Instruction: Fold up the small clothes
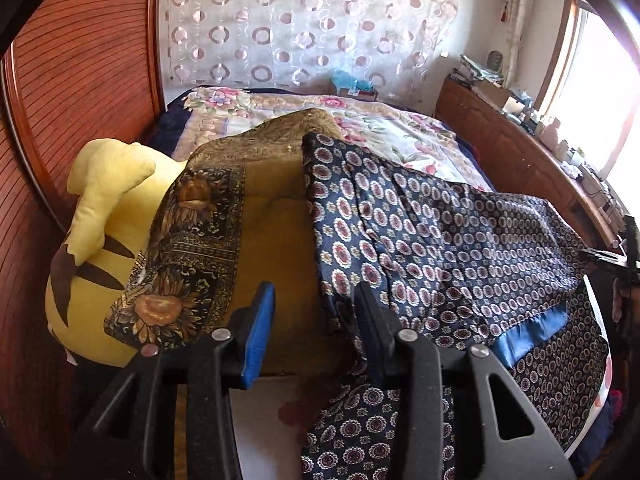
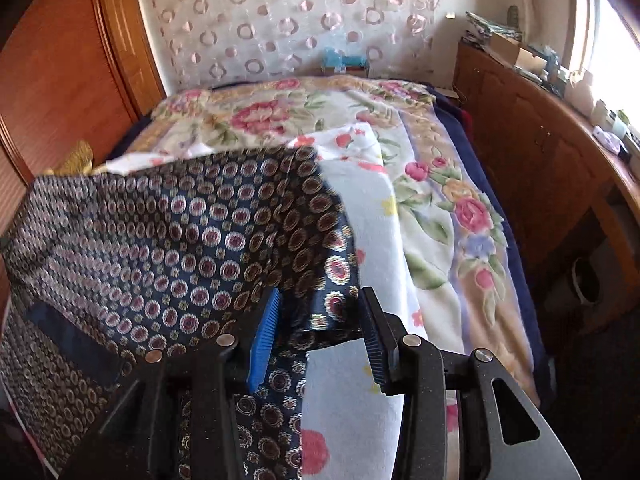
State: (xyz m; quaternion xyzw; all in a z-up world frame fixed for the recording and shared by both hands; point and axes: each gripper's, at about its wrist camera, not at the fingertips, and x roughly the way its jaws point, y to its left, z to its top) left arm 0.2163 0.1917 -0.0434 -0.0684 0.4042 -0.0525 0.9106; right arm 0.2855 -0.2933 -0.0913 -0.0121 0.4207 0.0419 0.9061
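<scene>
A navy garment (image 1: 440, 248) printed with small round medallions lies spread over the bed, a plain blue band (image 1: 532, 332) along one hem. My left gripper (image 1: 316, 330) is over its left edge; the jaws stand apart, and the cloth's edge hangs just inside the right finger (image 1: 372, 328) with no pad pressing on it. In the right wrist view the same garment (image 2: 180, 240) fills the left side. My right gripper (image 2: 320, 336) stands open around its right corner, a fold of cloth loose between the blue pad (image 2: 264, 340) and the black finger (image 2: 374, 340).
A yellow plush toy (image 1: 100, 216) and a sunflower-print cushion (image 1: 192, 256) sit left of the garment. A floral blanket (image 2: 440, 208) covers the bed. Wooden wardrobe panels (image 1: 80, 80) stand at the left, and a cluttered wooden counter (image 2: 540, 140) under a window at the right.
</scene>
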